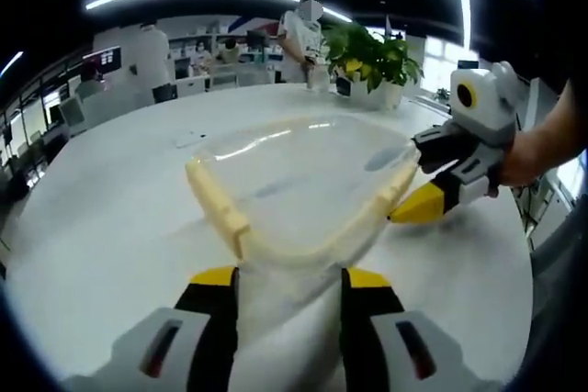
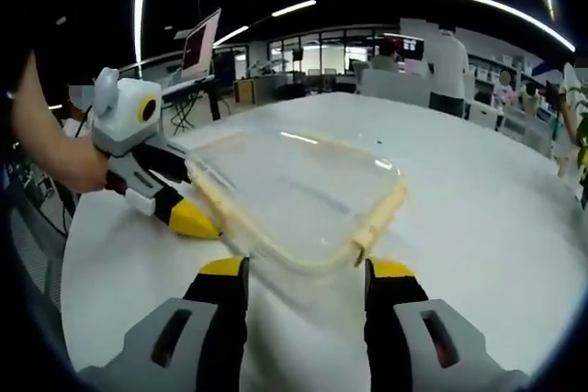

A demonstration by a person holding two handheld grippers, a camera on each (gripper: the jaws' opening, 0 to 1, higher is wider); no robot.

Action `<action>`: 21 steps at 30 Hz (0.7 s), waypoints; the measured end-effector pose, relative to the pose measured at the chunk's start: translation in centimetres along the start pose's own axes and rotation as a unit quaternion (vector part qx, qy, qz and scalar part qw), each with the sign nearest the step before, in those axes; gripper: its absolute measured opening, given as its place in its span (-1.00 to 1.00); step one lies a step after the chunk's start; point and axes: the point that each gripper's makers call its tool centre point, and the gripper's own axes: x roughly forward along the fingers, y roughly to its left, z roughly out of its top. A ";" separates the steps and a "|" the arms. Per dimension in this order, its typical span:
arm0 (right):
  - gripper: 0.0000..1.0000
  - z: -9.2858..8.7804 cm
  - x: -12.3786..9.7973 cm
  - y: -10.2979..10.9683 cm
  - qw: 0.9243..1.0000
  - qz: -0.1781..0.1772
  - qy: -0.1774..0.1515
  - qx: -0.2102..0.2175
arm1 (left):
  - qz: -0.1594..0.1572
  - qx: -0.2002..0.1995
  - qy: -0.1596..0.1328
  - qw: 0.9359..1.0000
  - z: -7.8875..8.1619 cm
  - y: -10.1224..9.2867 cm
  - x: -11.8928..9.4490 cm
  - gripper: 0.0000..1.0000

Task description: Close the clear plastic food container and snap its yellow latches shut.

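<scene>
The clear container [image 1: 303, 190] lies on the white surface [image 1: 110, 218], lid down. Left gripper [image 1: 287, 286] and right gripper [image 2: 303, 274] face it from adjacent sides, jaws spread, holding nothing, tips near its yellow latches [image 1: 219, 204]. Neither is clearly nearer.

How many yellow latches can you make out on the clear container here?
2 latches on the clear container: one on its left side, one on its right by the right gripper. Others may be hidden.

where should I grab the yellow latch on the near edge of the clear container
Take the pale yellow latch on the clear plastic container by its free outer edge, from the table side. It sticks outward from the rim, so the right hand-held gripper can probably pinch it.
</scene>
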 end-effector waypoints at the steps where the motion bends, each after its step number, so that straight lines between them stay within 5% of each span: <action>1: -0.04 -0.1 0.0 0.2 1.000 0.003 0.003 -0.008 | 0.000 0.000 0.000 1.000 0.0 0.0 0.0 -0.23; 9: 0.10 -0.5 0.0 0.9 0.999 0.009 0.013 -0.028 | 0.005 -0.023 -0.011 1.000 0.0 0.1 -0.3 -0.23; 16: 0.30 -0.1 -0.1 0.9 1.000 0.007 -0.011 0.018 | 0.008 -0.039 -0.022 0.999 -0.2 0.3 -1.0 -0.14; 19: 0.44 0.0 -0.3 0.9 1.000 0.008 -0.015 0.026 | 0.006 -0.064 -0.040 0.997 0.2 0.3 -1.1 0.07; 21: 0.69 0.4 -0.1 1.5 0.996 0.026 -0.038 0.078 | -0.006 -0.085 -0.061 0.994 0.8 -0.2 -1.0 0.36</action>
